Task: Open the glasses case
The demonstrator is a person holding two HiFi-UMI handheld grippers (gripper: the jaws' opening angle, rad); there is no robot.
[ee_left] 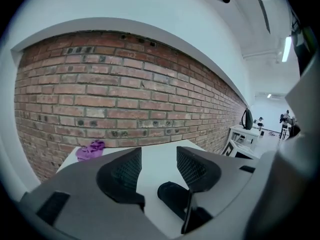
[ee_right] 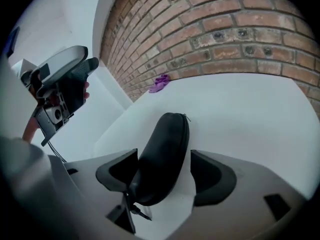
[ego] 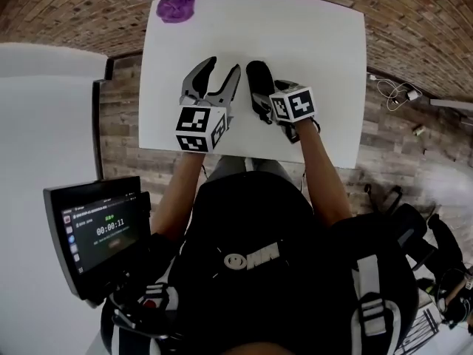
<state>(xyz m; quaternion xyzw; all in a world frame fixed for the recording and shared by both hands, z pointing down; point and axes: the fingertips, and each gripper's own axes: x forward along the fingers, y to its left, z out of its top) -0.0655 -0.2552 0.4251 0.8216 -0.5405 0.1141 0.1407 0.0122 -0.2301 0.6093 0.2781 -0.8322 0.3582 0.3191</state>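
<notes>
A crumpled purple cloth (ego: 177,4) lies at the far left corner of the white tabletop (ego: 325,43). The left gripper (ego: 222,71) hovers over the middle of the tabletop, a little nearer the near edge, and points toward the far edge. In the left gripper view its jaws stand apart, with only bare tabletop between them. Just to its right lies the black glasses case (ego: 258,83), shut, its long side running from the far edge toward the near one. It is well apart from the cloth. The right gripper (ee_right: 164,154) comes at the case's near end from the near edge, tilted downward. Its jaws are spread wide on either side of the case. The case sits close against the left pad, and a strip of tabletop shows between it and the right pad.
</notes>
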